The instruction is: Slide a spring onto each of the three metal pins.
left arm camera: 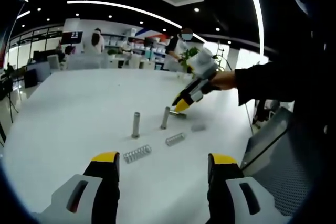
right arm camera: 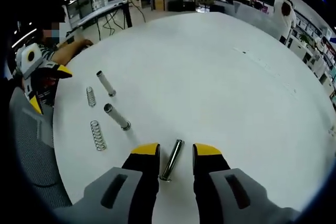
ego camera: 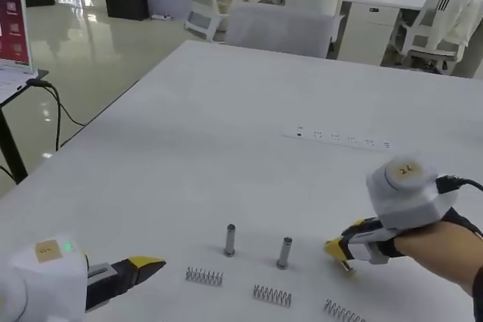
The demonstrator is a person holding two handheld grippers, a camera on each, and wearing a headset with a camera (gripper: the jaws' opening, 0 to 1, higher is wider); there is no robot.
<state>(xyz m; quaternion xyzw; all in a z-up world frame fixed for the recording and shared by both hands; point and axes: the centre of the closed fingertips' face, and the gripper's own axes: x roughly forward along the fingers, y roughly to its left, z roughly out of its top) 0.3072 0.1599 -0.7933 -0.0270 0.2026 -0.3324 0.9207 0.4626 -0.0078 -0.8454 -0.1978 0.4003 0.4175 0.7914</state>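
Head view: two grey metal pins [ego camera: 229, 240] upright on white tabletop [ego camera: 226, 126], three silver coil springs [ego camera: 204, 276] lying loose in row in front of them, none on any pin. Right gripper view adds third metal pin [right arm camera: 170, 163], lying flat between jaws of right gripper [right arm camera: 176, 149]; jaws parted, gap either side, nothing clenched. Left gripper view: left gripper [left arm camera: 165, 158] spread wide, holding nothing, near closest spring.

Grey left claw [left arm camera: 164, 161] and right claw [right arm camera: 176, 153] have yellow-tipped black jaws; sleeve [left arm camera: 273, 82] seems black.
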